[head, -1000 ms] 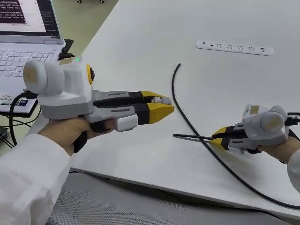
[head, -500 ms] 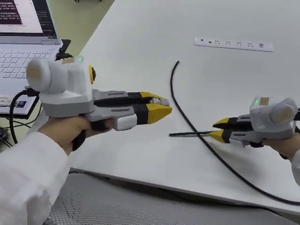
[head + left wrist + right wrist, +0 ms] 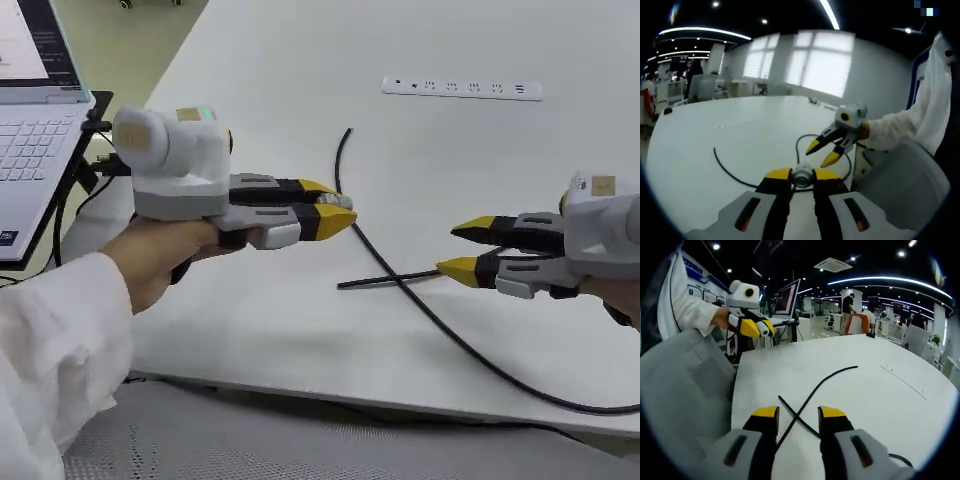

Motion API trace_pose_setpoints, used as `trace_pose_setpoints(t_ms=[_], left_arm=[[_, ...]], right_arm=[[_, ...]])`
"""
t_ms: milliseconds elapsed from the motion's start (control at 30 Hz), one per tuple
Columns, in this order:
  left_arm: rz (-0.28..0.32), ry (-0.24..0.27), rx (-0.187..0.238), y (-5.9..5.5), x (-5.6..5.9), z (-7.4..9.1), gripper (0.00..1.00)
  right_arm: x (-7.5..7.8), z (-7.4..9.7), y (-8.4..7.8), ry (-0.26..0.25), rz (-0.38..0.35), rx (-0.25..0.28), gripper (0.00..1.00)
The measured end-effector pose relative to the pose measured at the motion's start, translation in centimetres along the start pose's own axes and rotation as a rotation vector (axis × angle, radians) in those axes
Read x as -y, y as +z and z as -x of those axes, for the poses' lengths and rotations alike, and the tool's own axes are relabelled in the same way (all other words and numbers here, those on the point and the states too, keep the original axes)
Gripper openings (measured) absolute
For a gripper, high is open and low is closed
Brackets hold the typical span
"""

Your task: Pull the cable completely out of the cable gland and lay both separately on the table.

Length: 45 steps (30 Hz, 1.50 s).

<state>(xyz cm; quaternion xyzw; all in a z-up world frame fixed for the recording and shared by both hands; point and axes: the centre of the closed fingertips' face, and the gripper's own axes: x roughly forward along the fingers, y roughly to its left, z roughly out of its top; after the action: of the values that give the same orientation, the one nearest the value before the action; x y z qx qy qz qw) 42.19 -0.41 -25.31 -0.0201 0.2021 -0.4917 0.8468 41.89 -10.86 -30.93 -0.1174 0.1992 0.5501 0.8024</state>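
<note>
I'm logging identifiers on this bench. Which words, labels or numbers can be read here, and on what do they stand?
Nothing can be quoted.
On the laptop screen: lines of text, too blurred to read.
On the power strip: marks too small to read.
On the left gripper: a tan label, no legible text.
On the right gripper: a second label, no legible text.

Matt cable (image 3: 396, 279) — metal gland (image 3: 802, 176) — smooth table (image 3: 300, 80)

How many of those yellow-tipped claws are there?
2: the left gripper on the left, shut on the cable gland; the right gripper on the right, open near the cable.
</note>
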Motion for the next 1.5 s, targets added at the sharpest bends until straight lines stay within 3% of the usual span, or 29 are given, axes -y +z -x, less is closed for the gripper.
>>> trace_pose_setpoints(t_ms=[167, 233, 333, 500, 567, 800, 1000, 1367, 1500], left_arm=[[-0.029, 0.012, -0.058, -2.9, -1.4, -2.4, 0.18], [-0.035, 0.020, -0.103, -4.9, -2.1, -3.5, 0.18], [-0.029, 0.037, -0.143, -6.8, -3.1, -4.6, 0.18], [-0.005, 0.060, -0.169, -8.7, -4.1, -6.0, 0.18], [-0.025, 0.079, -0.178, -9.3, -4.6, -6.3, 0.18], [-0.013, 0.090, -0.206, -11.3, -5.1, -7.4, 0.18], [-0.027, 0.098, -0.232, -12.1, -5.4, -7.9, 0.18], [-0.020, 0.132, -0.233, -12.2, -5.4, -7.8, 0.19], [-0.019, 0.140, -0.220, -11.3, -5.2, -7.1, 0.24]], right_arm=[[-0.2, 1.9, 1.3, -0.049, -0.027, 0.047, 0.37], [-0.4, 3.0, 1.7, -0.067, -0.056, 0.070, 0.36], [-0.5, 4.6, 1.9, -0.120, -0.067, 0.084, 0.38], [-0.8, 6.7, 1.7, -0.186, -0.112, 0.113, 0.46], [-0.9, 7.2, 1.2, -0.202, -0.147, 0.112, 0.46], [-1.4, 8.5, -0.3, -0.269, -0.209, 0.090, 0.48], [-0.6, 10.2, -0.6, -0.373, -0.295, 0.154, 0.47], [-1.5, 12.2, -1.3, -0.414, -0.314, 0.154, 0.47], [-1.7, 12.7, -1.0, -0.421, -0.310, 0.164, 0.48]])
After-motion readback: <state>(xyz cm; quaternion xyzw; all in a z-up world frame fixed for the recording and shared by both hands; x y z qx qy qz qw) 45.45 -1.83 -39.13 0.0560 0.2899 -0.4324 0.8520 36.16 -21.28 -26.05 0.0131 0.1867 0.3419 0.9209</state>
